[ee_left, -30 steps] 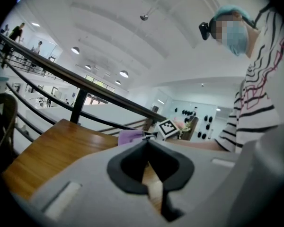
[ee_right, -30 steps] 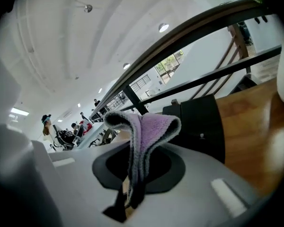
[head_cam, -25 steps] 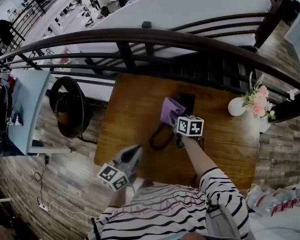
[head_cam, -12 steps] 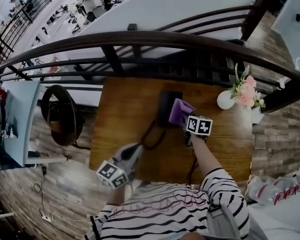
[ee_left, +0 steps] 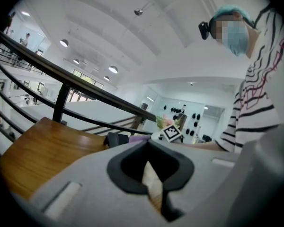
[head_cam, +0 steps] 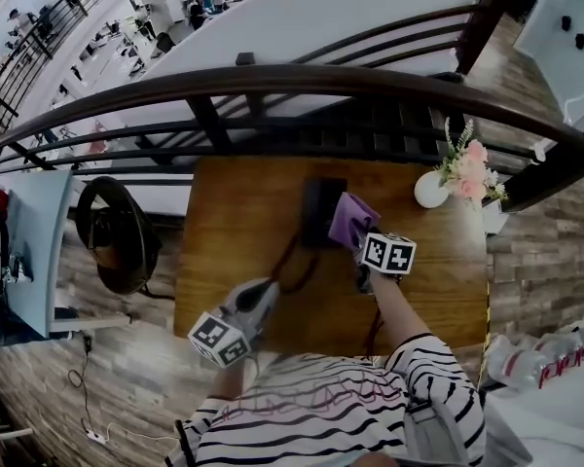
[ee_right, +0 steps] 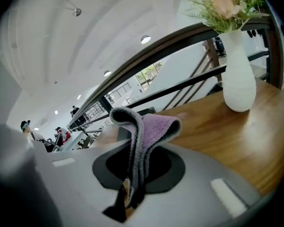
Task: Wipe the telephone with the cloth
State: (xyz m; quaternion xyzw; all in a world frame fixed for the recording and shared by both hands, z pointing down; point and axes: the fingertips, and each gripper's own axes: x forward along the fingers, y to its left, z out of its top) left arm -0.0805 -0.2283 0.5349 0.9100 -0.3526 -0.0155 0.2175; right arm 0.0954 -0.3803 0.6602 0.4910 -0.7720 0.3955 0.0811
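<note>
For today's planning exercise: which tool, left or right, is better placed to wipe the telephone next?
Right. The right tool grips the purple cloth at the telephone; the left tool is shut, empty, farther back.

Ahead of your left tongs (head_cam: 265,292) the worktop (head_cam: 229,222) lies bare right up to the railing (head_cam: 273,78); just to their right the dark cord (head_cam: 290,253) loops across the wood. Your right tongs (head_cam: 358,233), closed on the cloth (head_cam: 348,217), have the telephone (head_cam: 319,207) close on their left. On their right a bare stretch runs to the vase (head_cam: 431,191) of flowers, which stands near the far edge. The railing bars any reach beyond.
</note>
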